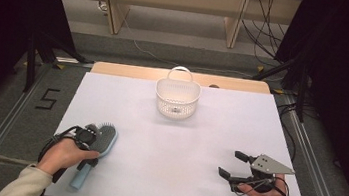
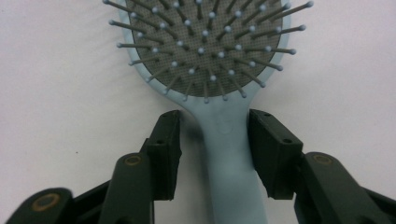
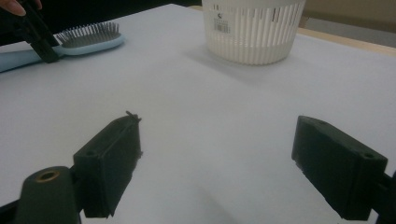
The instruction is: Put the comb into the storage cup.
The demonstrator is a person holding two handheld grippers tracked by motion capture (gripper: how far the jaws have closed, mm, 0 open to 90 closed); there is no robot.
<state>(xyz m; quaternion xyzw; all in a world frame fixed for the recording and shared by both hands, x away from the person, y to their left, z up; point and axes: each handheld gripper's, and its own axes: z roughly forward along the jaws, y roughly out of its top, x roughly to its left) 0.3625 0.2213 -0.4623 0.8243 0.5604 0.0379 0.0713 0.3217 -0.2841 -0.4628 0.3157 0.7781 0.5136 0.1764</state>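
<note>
Brush (image 2: 205,51) lies bristles-up on the surface with its neck between the left gripper (image 2: 215,140) jaws, one pad touching, the other just clear, so centre them before squeezing, while the right gripper (image 3: 215,163) waits wide open, holding nothing.

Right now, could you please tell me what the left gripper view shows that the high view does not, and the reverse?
The left gripper view alone shows the jaw spacing: the right-hand pad of the left gripper lies against the neck of the light blue plastic paddle hairbrush, while the left-hand pad stands just clear. The high view alone shows the white slatted plastic basket at the far side of the white table, and the right gripper open over bare table. Both show the hairbrush lying bristles-up.
</note>
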